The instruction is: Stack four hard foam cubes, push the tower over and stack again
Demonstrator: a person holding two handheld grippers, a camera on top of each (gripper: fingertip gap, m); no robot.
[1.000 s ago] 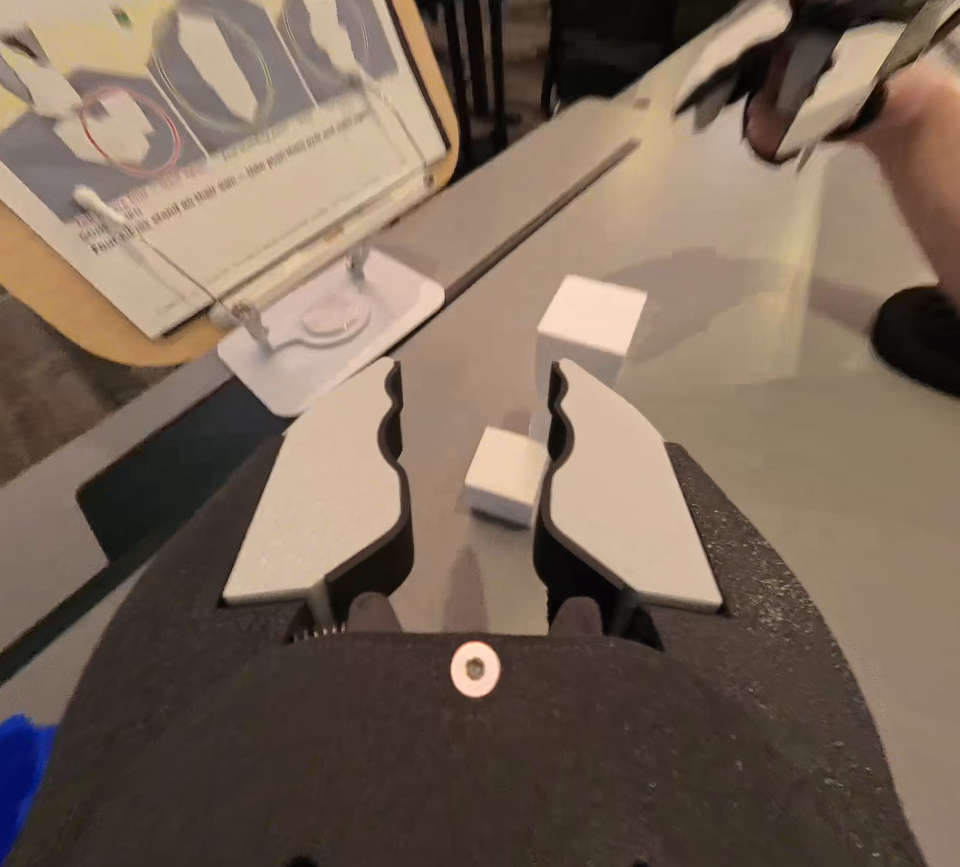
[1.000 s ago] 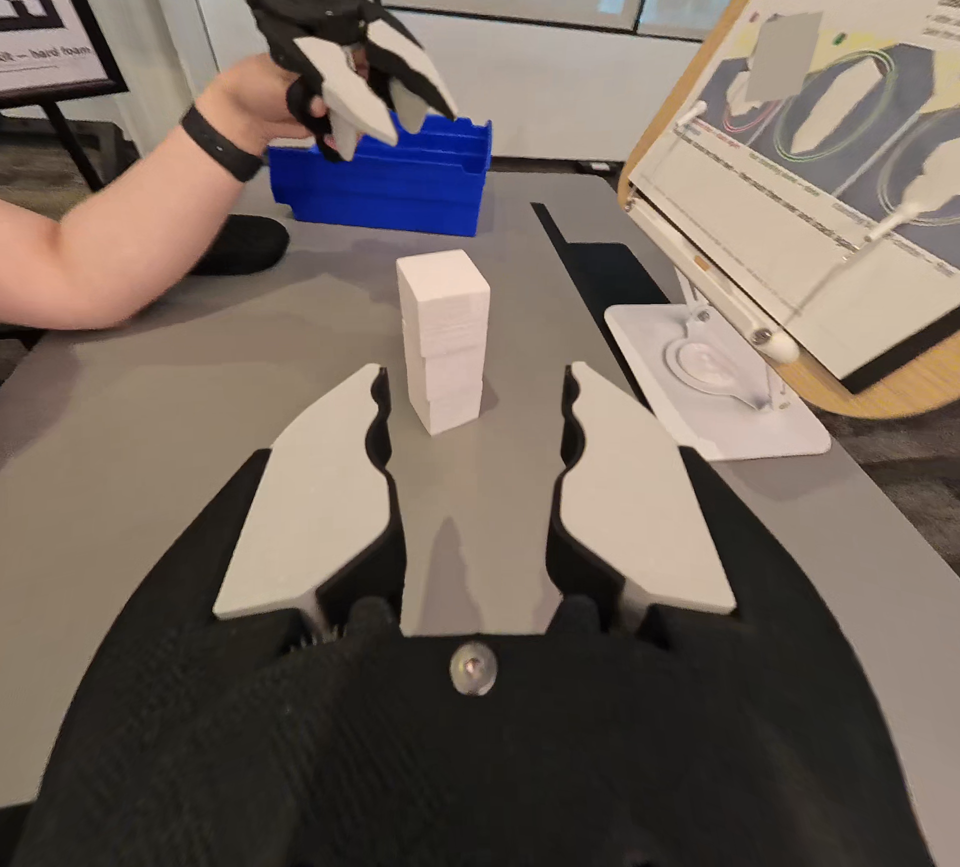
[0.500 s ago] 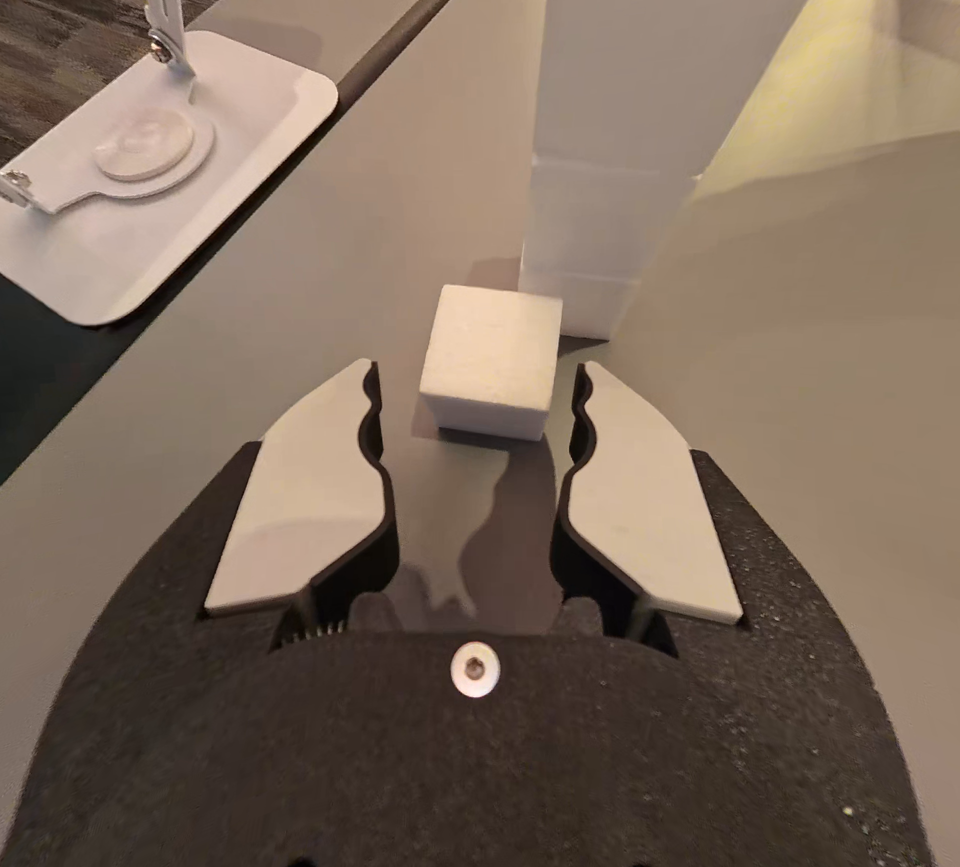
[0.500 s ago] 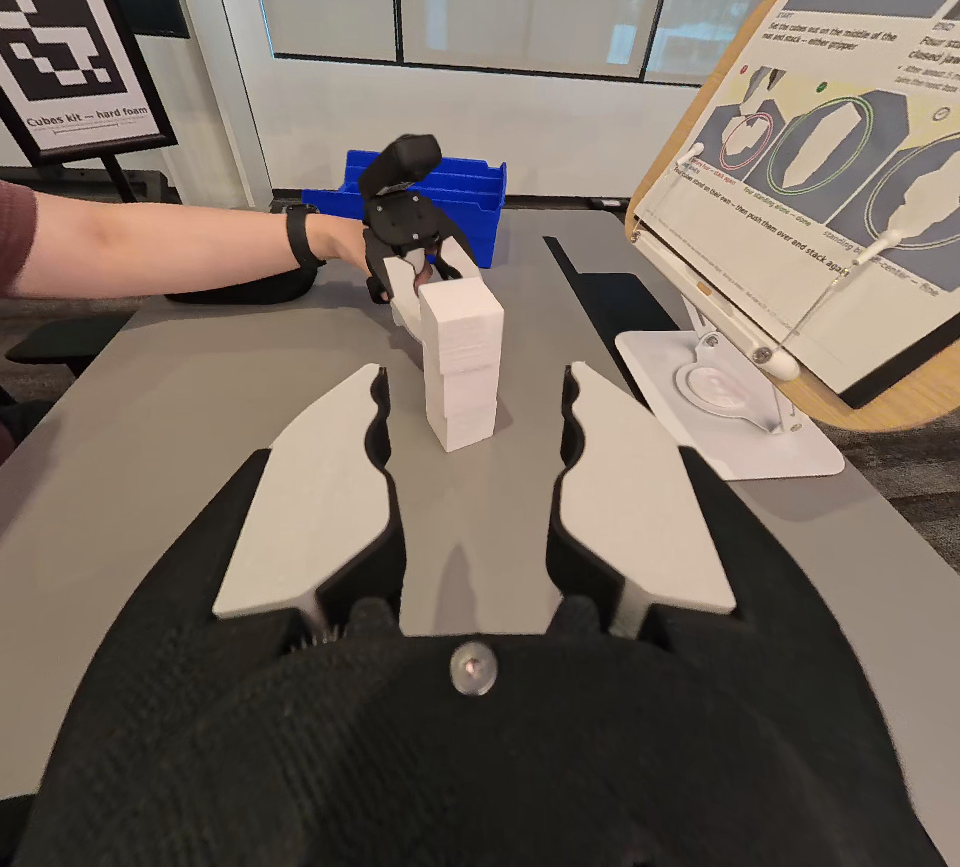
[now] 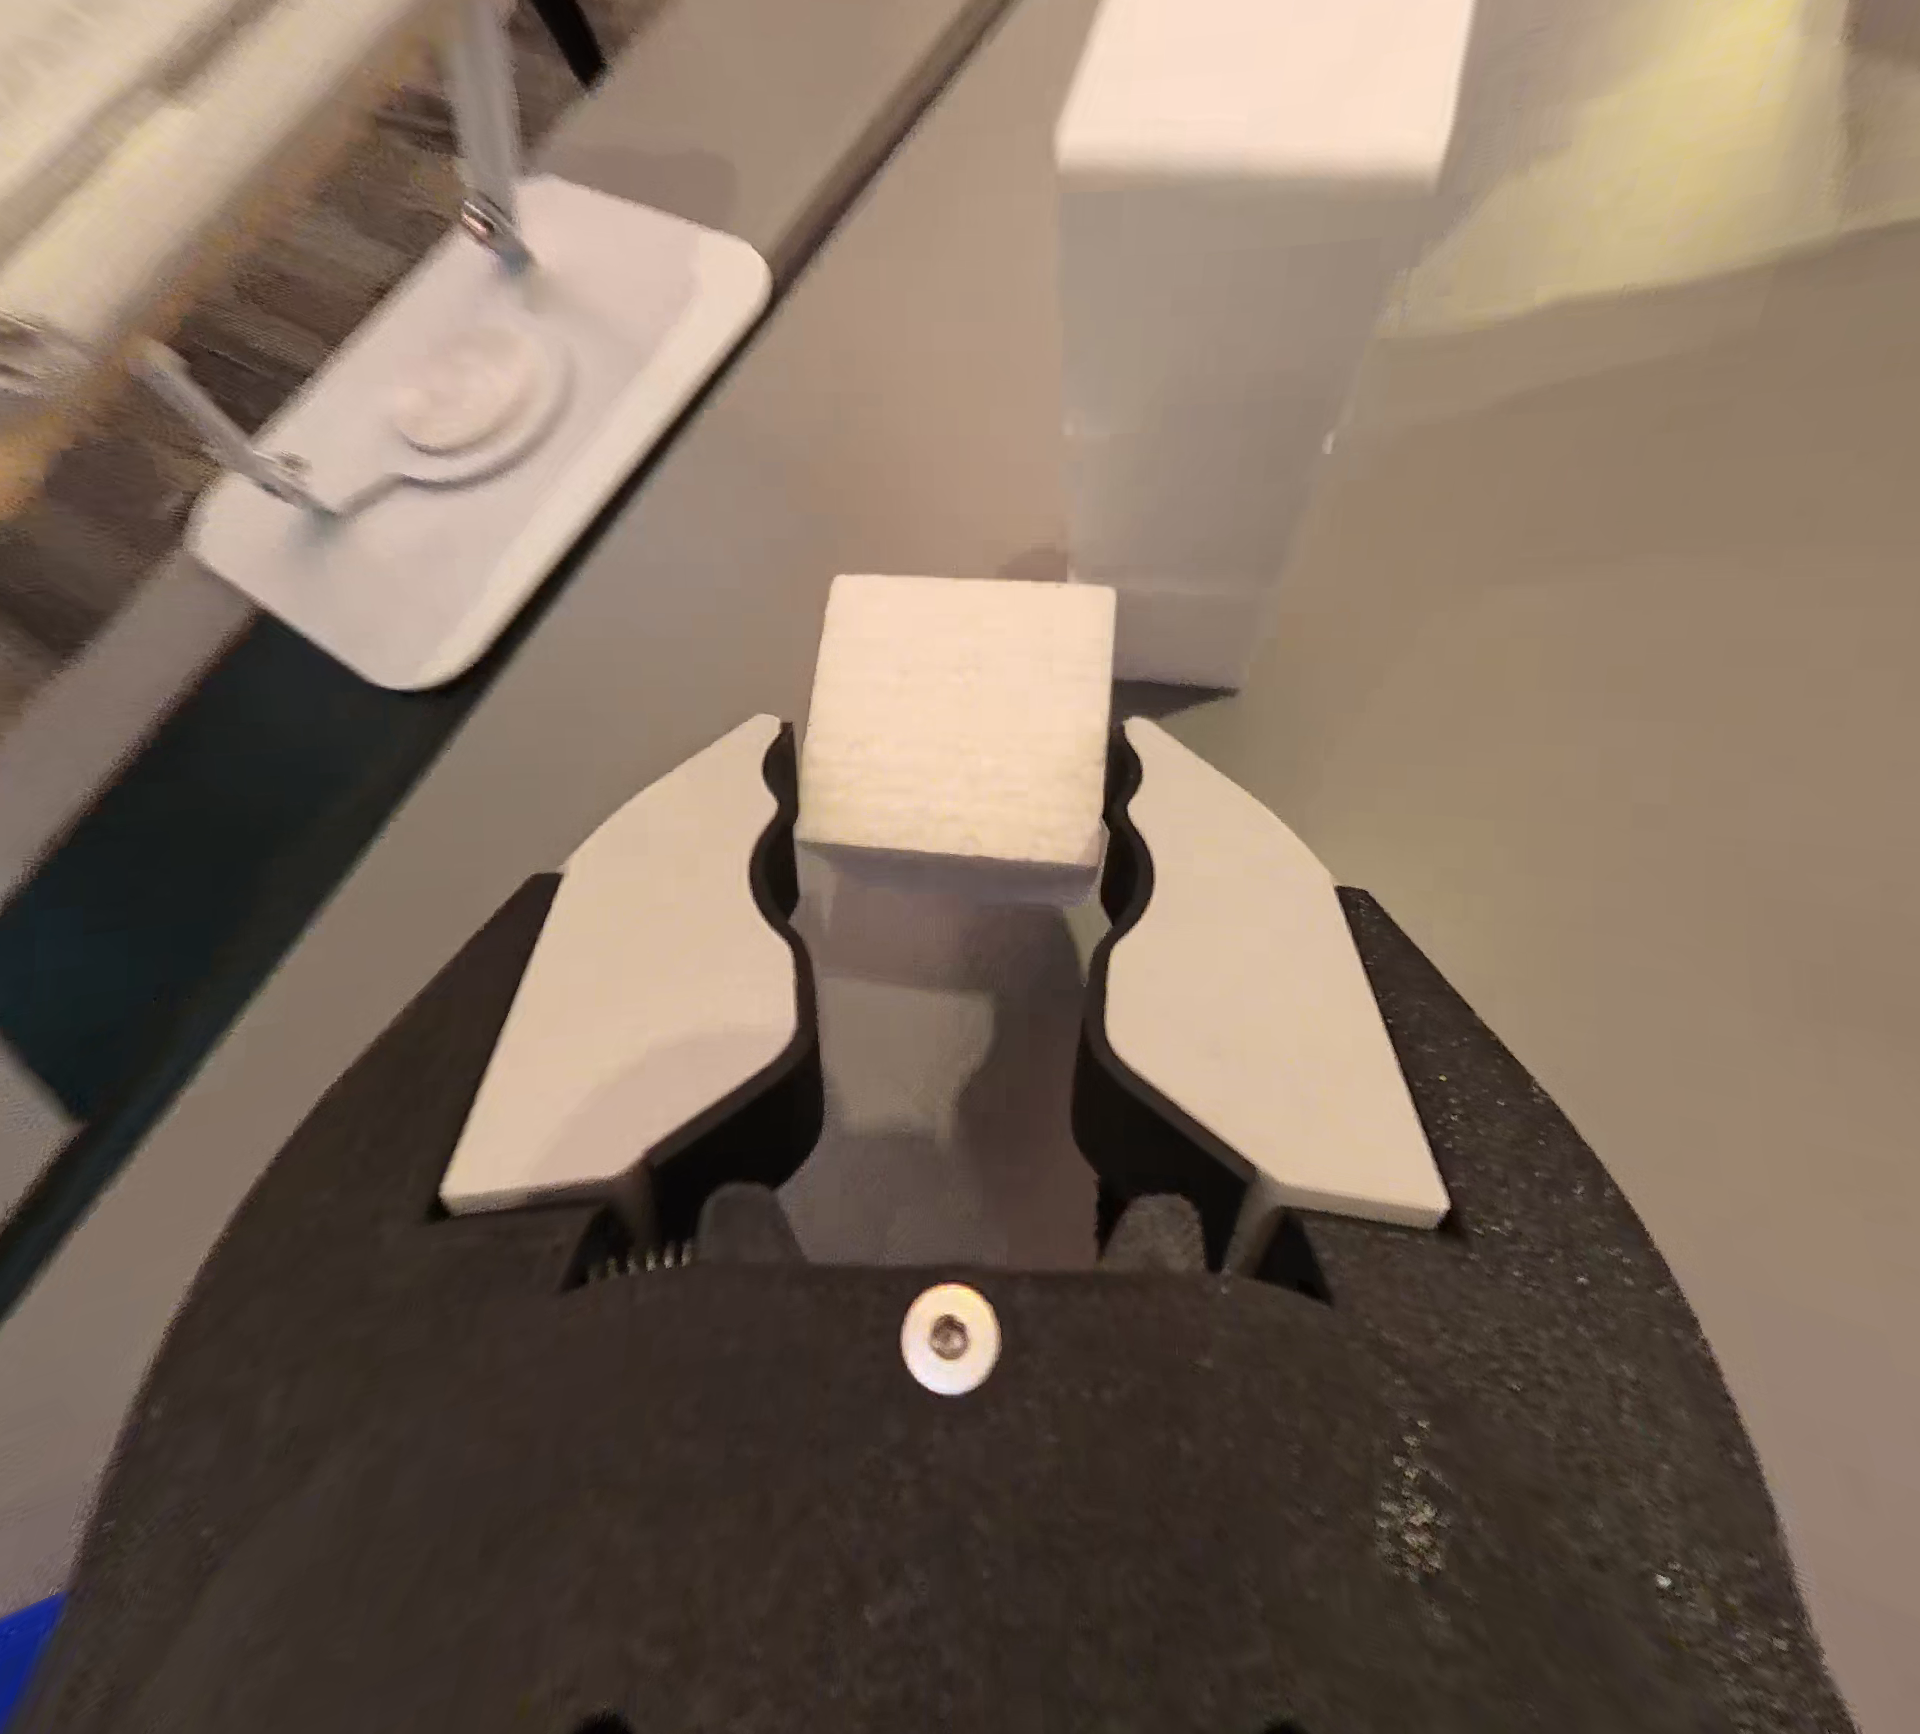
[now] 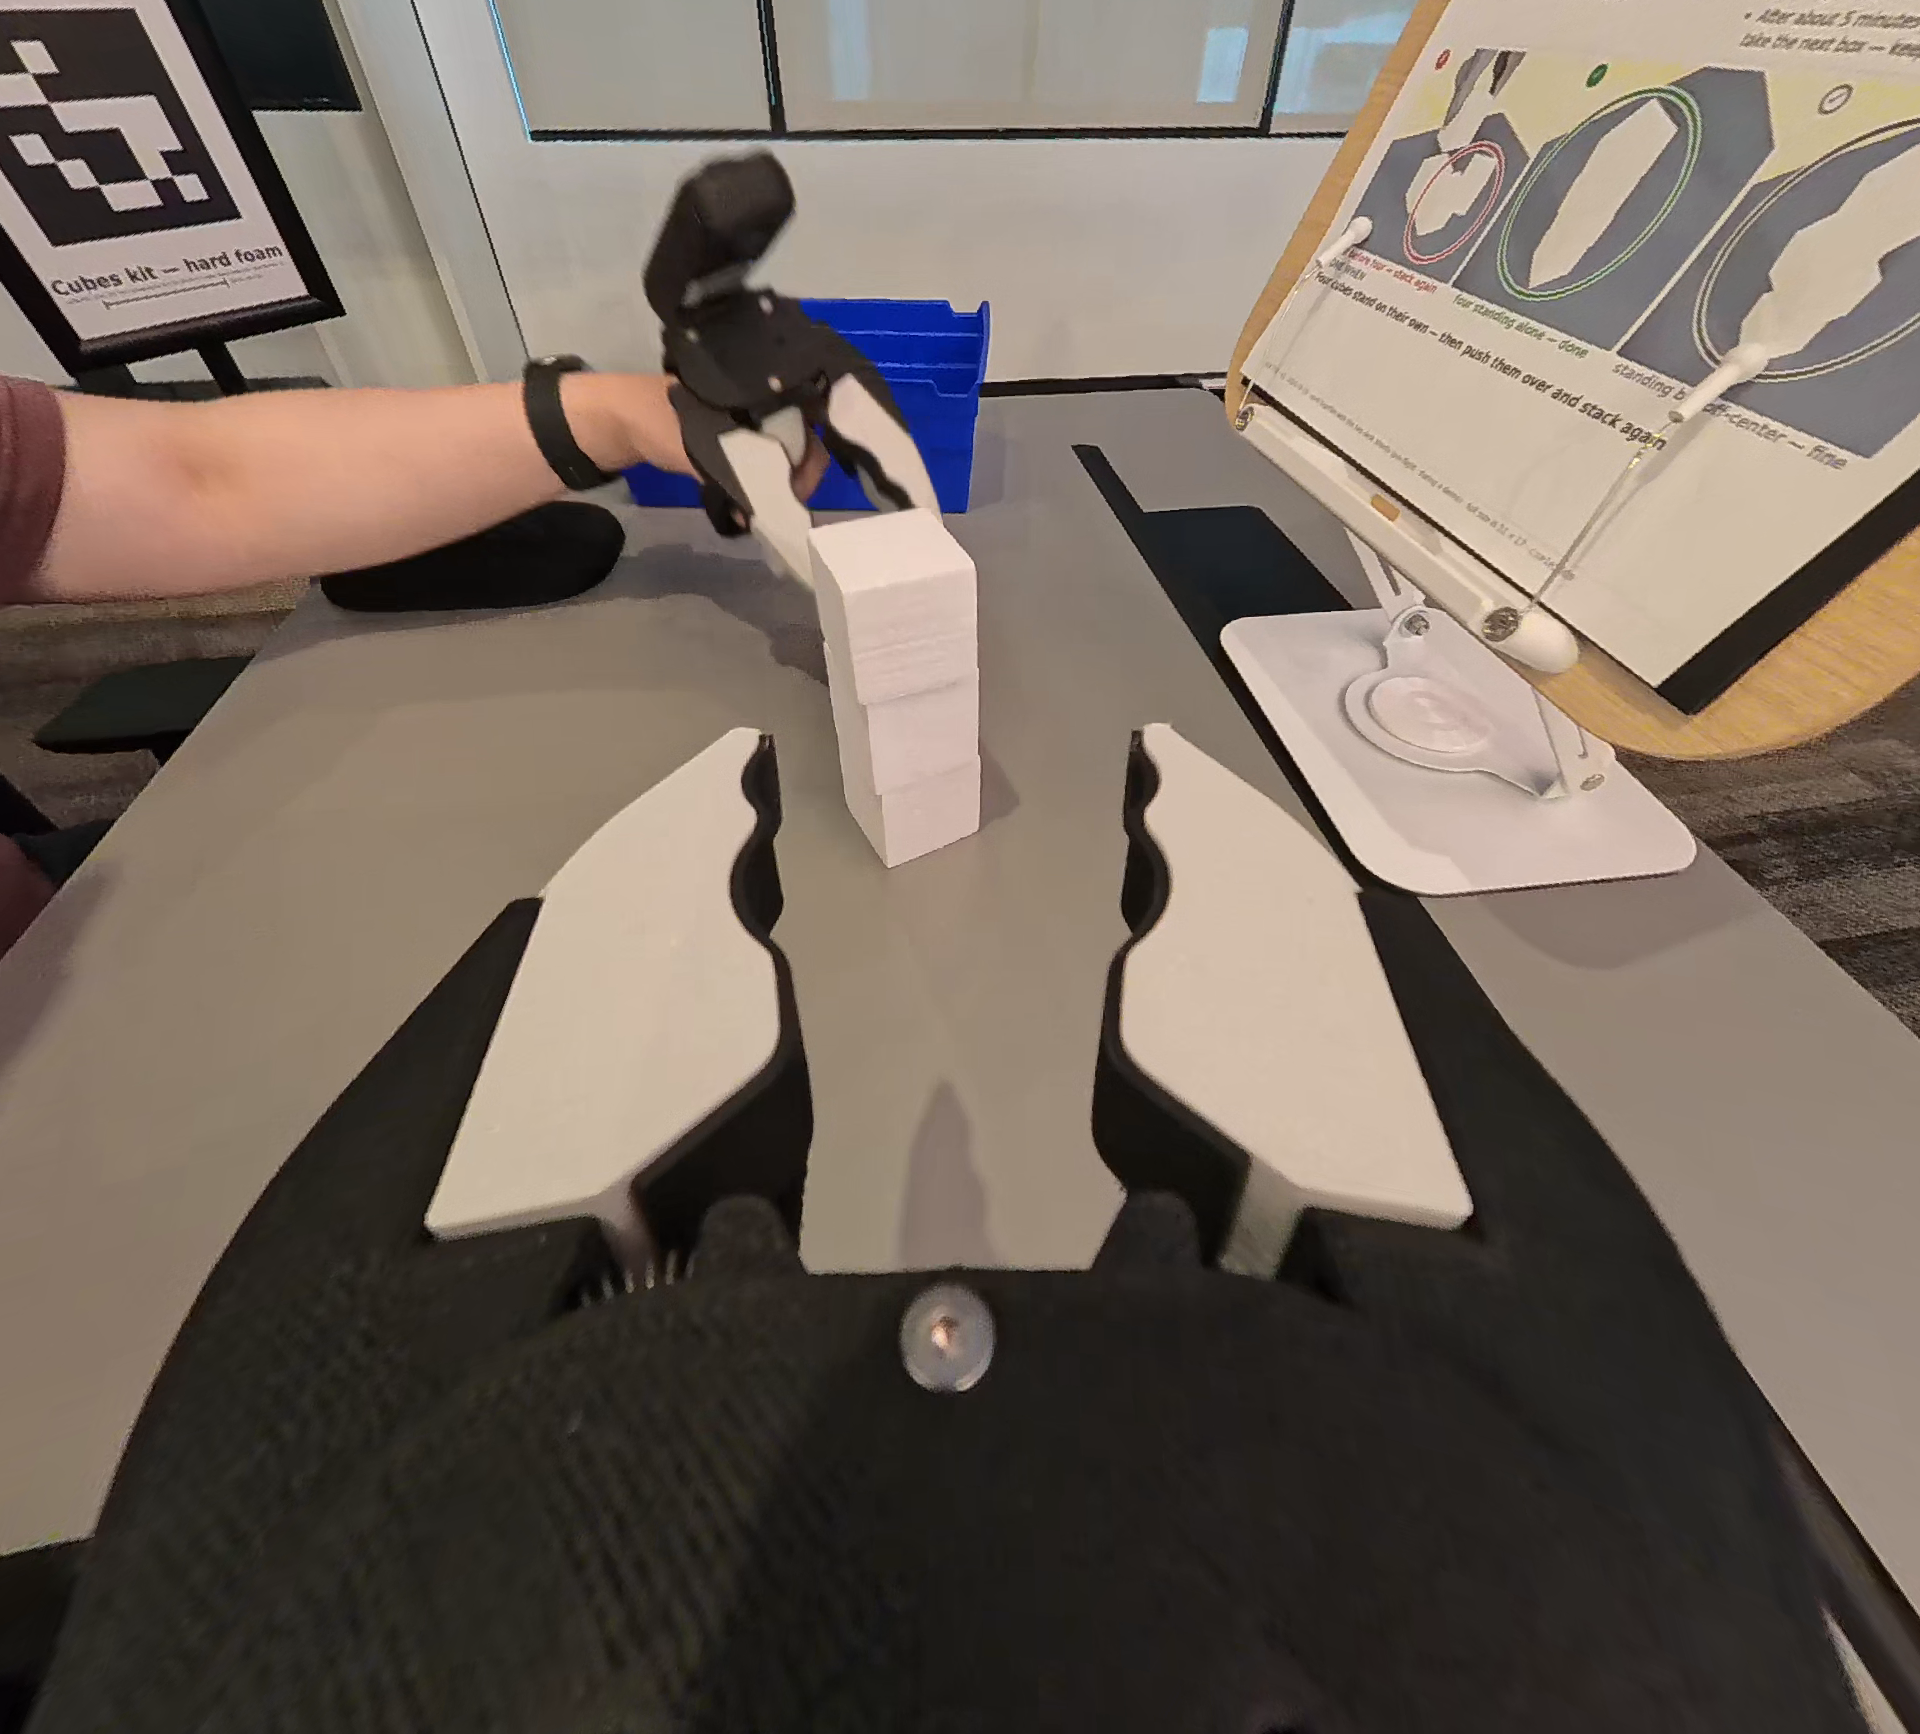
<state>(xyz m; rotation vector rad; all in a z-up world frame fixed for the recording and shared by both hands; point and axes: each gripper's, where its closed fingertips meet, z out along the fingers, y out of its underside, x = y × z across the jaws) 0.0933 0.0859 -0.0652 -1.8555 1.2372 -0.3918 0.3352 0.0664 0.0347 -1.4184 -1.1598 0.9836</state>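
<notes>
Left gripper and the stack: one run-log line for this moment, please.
left gripper: shut on loose cube | stack: three cubes, upright | right gripper: open, empty, short of stack

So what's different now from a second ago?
The left tool swung down from above the table, closed on the loose foam cube beside the tower and seems to be lifting it. In the right wrist view it now sits just behind the tower's top. The right tool stayed open and empty, facing the standing tower; the blue bin and white stand did not move.
</notes>
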